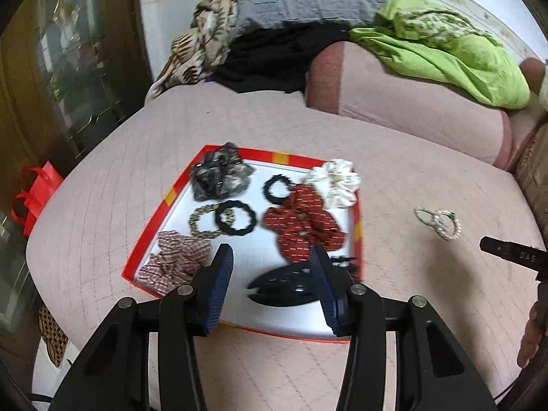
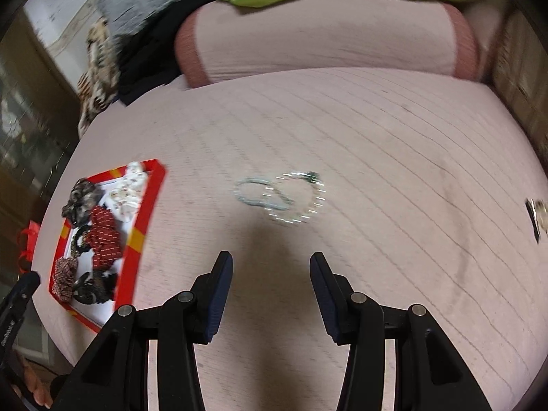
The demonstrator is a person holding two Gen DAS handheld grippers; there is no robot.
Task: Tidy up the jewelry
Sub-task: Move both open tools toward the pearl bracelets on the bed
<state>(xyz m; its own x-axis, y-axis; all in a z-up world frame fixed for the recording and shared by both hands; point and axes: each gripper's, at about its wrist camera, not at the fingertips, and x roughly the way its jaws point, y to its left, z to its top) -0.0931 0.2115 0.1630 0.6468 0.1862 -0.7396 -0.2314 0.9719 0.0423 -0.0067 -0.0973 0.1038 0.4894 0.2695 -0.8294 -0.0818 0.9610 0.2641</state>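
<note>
Bead bracelets (image 2: 281, 193) are lying on the pink bed, right of the red tray (image 2: 142, 226). They're looking light, floppy & slippery. Right gripper (image 2: 271, 270) is hanging wide open, left gripper (image 1: 272, 267) too. Grab one strand across.

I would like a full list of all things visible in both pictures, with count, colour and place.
Shallow cardboard tray: 1, red rim, white floor, on the pink quilted bed.
Fabric scrunchies: 4; red, cream, grey, checked; in tray.
Thin hair rings: 3, two black, one gold-black, tray centre.
Black plastic claw clip: 1, tray front.
Beaded bracelets: 2, pale, on bed right of tray.
Pink bolster pillow: 1, behind.
Lime green cloth: 1, on pillow.
Red bag: 1, left of bed.
Left tongs: open, over tray.
Right tongs: open, before bracelets.
</note>
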